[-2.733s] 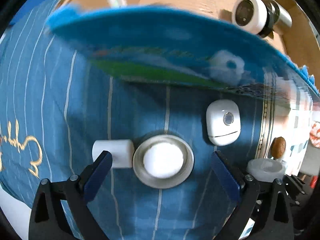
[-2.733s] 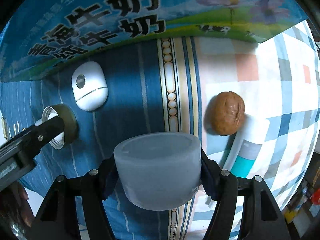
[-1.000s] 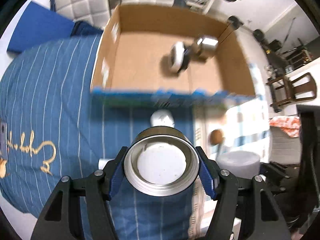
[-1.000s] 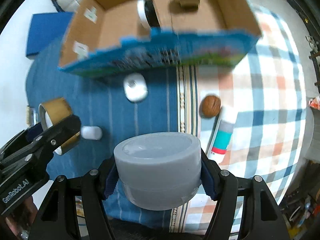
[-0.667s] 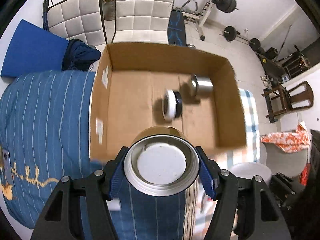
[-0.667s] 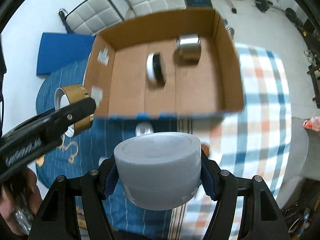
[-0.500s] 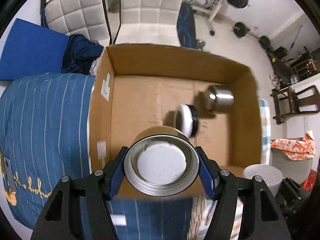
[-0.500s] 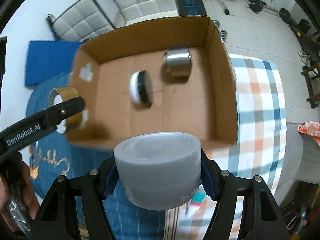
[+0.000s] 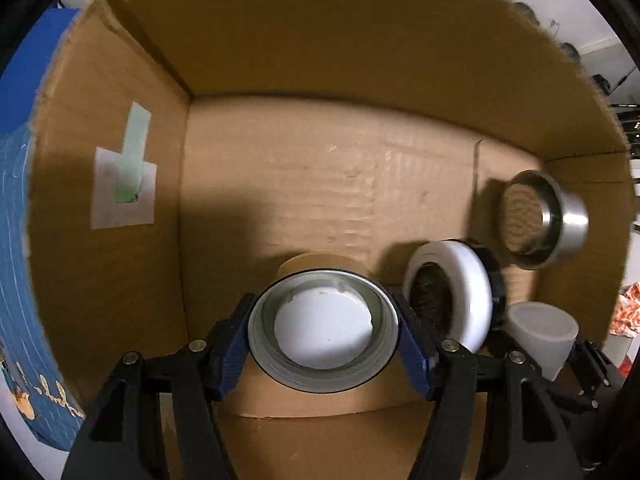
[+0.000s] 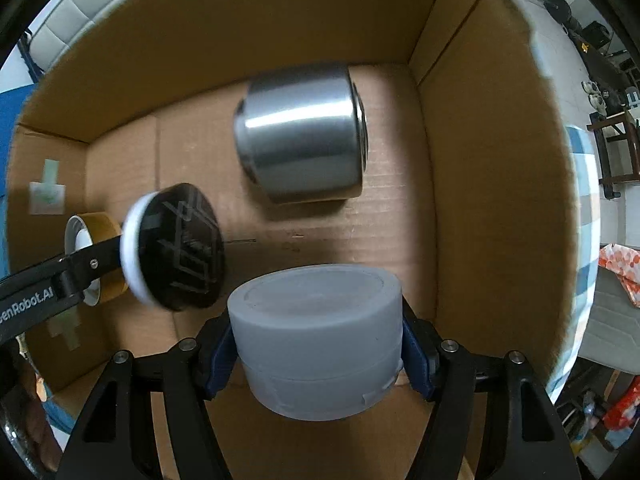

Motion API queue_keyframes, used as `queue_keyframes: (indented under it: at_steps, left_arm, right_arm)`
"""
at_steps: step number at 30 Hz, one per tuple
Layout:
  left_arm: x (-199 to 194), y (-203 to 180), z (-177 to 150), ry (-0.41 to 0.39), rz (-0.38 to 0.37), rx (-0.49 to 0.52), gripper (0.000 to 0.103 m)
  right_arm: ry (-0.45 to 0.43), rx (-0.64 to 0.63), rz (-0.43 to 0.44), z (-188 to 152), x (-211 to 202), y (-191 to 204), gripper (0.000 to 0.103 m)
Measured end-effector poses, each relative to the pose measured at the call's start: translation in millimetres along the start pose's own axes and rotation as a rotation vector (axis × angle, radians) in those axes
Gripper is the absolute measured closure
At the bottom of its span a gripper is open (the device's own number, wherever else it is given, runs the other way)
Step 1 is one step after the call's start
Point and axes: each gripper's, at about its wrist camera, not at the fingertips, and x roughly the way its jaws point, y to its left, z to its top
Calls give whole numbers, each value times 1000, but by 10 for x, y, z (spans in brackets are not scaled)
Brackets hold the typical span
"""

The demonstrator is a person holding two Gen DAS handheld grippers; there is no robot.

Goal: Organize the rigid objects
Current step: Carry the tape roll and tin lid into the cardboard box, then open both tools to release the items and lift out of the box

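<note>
Inside the cardboard box (image 9: 328, 184), the left gripper (image 9: 324, 334) pinches a gold jar (image 9: 324, 320); the right gripper (image 10: 320, 350) pinches a grey tub (image 10: 320, 332).

We see both held things inside the cardboard box (image 9: 120, 92). The lid (image 9: 324, 328) in our left gripper (image 9: 324, 330) is to the left of the disc (image 9: 452, 296), near the left wall. The jar (image 10: 320, 336) in our right gripper (image 10: 320, 344) is before the metal cup (image 10: 300, 140), which lies on its side behind the disc.
</note>
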Motion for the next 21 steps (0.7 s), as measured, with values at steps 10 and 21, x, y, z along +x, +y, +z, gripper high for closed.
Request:
queue_keyframes:
  at_steps: [10, 21]
  left_arm:
    - [195, 192, -117, 69, -14, -51, 40]
    - [-171, 232, -415, 15, 28, -39, 37]
  right_arm:
    - [52, 18, 22, 137, 201, -67, 31]
    - [43, -3, 12, 90, -60, 24, 27]
